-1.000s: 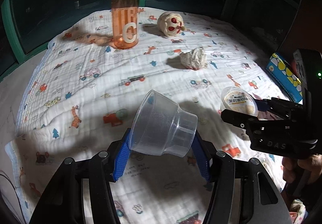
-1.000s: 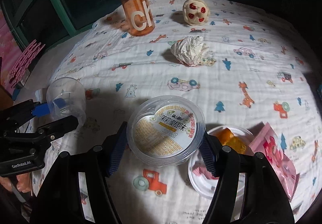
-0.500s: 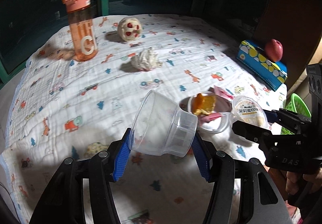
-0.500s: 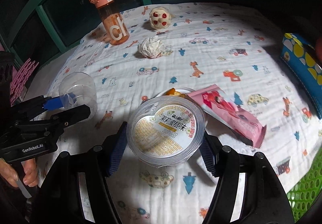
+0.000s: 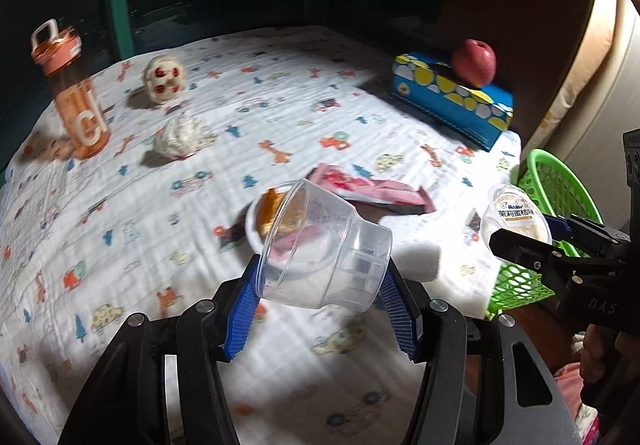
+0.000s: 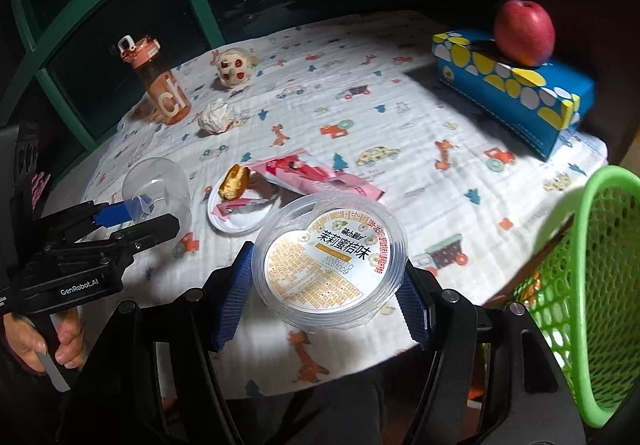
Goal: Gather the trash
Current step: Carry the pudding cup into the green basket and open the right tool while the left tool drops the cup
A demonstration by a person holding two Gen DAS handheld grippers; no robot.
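The left gripper point(image 5: 320, 309) pinches an empty clear plastic cup point(image 5: 326, 249) tilted on its side between its blue pads, above the white cartoon-print cloth point(image 5: 200, 205). The right gripper point(image 6: 324, 299) clamps a round clear plastic tub with a printed label point(image 6: 330, 259) near the table's edge, just beside the green mesh plastic basket point(image 6: 592, 285). On the cloth lie a white plate of scraps point(image 6: 240, 221), a pink wrapper point(image 6: 316, 175) and a crumpled white tissue point(image 6: 216, 116).
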